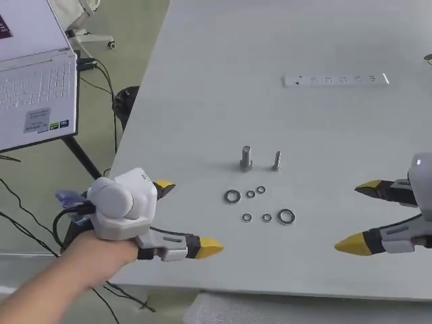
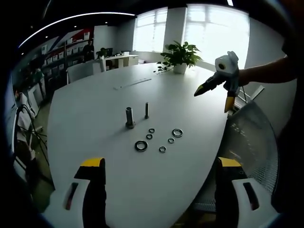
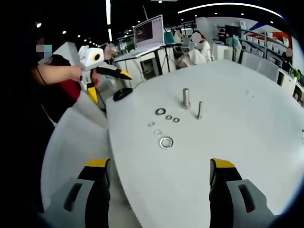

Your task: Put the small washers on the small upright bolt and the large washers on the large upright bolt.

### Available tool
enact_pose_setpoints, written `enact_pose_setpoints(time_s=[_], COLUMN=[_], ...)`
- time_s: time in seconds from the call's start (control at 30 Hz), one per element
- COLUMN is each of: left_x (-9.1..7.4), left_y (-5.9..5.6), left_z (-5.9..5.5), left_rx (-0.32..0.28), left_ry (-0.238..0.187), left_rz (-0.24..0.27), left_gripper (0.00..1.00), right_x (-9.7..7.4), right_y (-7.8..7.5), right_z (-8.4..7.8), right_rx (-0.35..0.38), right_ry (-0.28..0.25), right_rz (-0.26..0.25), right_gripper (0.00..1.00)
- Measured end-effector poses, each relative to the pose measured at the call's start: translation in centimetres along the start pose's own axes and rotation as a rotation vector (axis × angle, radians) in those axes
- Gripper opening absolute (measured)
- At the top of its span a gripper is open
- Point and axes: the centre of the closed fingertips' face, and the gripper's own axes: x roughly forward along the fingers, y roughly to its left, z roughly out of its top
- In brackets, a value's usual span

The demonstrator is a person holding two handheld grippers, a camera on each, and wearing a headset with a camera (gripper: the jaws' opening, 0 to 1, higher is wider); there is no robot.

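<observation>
Two steel bolts stand head-down on the pale grey table (image 1: 270, 67), threads upward. The large upright bolt (image 1: 246, 158) is thick and short; the small upright bolt (image 1: 277, 160), just beside it on the right, is thinner. Neither shank carries a washer. In front of them, on the person's side, six silver rings lie flat and apart from one another. The two large washers (image 1: 232, 196) sit at the left and right ends of the group, and the four small washers (image 1: 250, 194) lie between them in two loose pairs. The left gripper (image 1: 191, 216), held by a hand (image 1: 101, 253), is at the table's near left edge with its yellow-tipped jaws wide apart and nothing between them. The right gripper (image 1: 351, 217) is over the near right of the table, jaws likewise spread and empty. Both are well apart from the washers. The head view alone shows a white power strip (image 1: 335, 80) lying farther back on the table and a white laptop (image 1: 34, 74) on a stand off the left edge. The left gripper view adds a potted plant (image 2: 179, 56) at the far end of the table, bright windows behind it and a mesh chair (image 2: 251, 142) at the near edge. The right gripper view shows a lit screen (image 3: 149, 31) beyond the table.
</observation>
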Motion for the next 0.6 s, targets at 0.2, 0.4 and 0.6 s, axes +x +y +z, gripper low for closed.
enact_pose_setpoints(time_s=[0.2,0.4,0.6], left_x=[0.0,0.0,0.0], left_y=[0.1,-0.1,-0.6], left_z=[0.1,0.0,0.1], left_rx=[0.002,0.002,0.008], left_ry=[-0.007,-0.008,-0.01], left_rz=[-0.002,-0.011,-0.022], left_gripper=[0.96,0.96,0.97], right_x=[0.4,0.9,1.3], right_y=[-0.3,-0.3,-0.2], right_z=[0.3,0.5,0.7], right_rx=[-0.013,-0.033,-0.058], right_ry=[0.021,0.053,0.083], right_rz=[0.005,0.009,0.014], right_gripper=[0.82,0.82,0.82])
